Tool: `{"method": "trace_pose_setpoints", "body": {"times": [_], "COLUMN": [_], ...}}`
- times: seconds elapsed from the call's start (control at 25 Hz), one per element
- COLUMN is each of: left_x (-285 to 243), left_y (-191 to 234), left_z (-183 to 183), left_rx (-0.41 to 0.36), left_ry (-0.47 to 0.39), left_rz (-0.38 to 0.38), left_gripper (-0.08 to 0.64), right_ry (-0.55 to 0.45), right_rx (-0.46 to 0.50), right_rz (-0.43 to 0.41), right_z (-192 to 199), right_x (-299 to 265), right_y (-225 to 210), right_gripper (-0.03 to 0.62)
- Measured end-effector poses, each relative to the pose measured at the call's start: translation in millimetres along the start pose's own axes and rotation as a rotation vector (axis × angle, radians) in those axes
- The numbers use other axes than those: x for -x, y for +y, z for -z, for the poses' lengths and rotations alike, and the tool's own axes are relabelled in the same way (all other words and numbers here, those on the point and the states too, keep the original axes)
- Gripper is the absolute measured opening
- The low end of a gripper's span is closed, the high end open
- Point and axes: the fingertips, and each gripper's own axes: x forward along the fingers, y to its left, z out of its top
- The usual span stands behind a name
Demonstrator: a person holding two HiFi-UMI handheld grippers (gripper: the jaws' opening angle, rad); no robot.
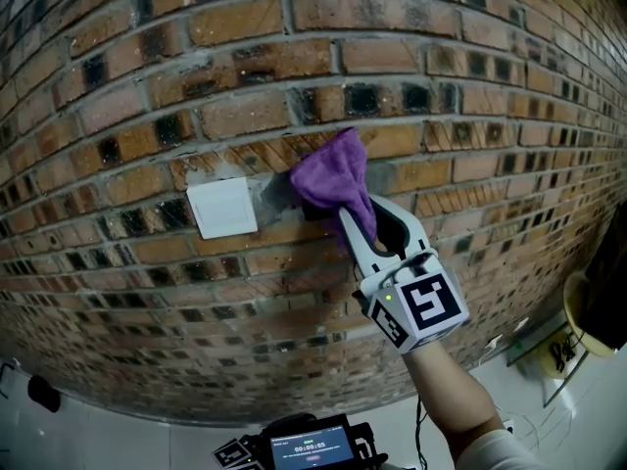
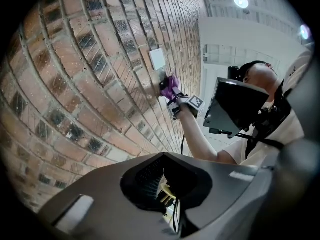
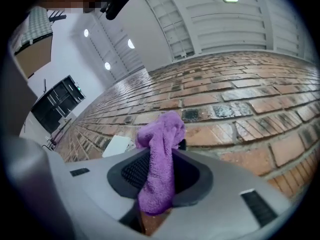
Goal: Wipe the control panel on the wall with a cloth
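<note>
A white square control panel (image 1: 223, 207) is set in the brick wall (image 1: 147, 86). My right gripper (image 1: 333, 211) is shut on a purple cloth (image 1: 335, 176). The bunched cloth presses on the wall just right of the panel, over a grey patch (image 1: 272, 194). In the right gripper view the cloth (image 3: 159, 169) hangs between the jaws, with the panel (image 3: 119, 145) to its left. The left gripper (image 2: 165, 156) is held low and looks up along the wall; its jaws look shut with nothing in them. From there I see the panel (image 2: 157, 59), the cloth (image 2: 172, 84) and the person's forearm (image 2: 197, 136).
A phone-like screen (image 1: 313, 448) and a marker cube (image 1: 235, 452) sit at the bottom edge of the head view. A yellow round object (image 1: 580, 311) is at the right. Pale floor (image 1: 118, 439) runs below the wall. Something small and dark (image 1: 43, 392) lies at the lower left.
</note>
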Motion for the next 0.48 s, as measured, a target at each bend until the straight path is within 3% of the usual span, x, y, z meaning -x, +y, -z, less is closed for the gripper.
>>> {"method": "trace_pose_setpoints", "body": {"times": [0.24, 0.48], "left_x": [-5, -9], "left_y": [1, 1], "left_z": [2, -2], "left_rx": [0.0, -0.025], "left_ry": [0.011, -0.001], "left_rz": [0.014, 0.008], "left_gripper": [0.002, 0.002], "right_ry": [0.013, 0.021], "right_rx": [0.001, 0.007], "right_rz": [0.11, 0.148], "right_z": [3, 3], "right_x": [24, 48], "right_y": [-42, -59], "right_gripper": [0.12, 0.121]}}
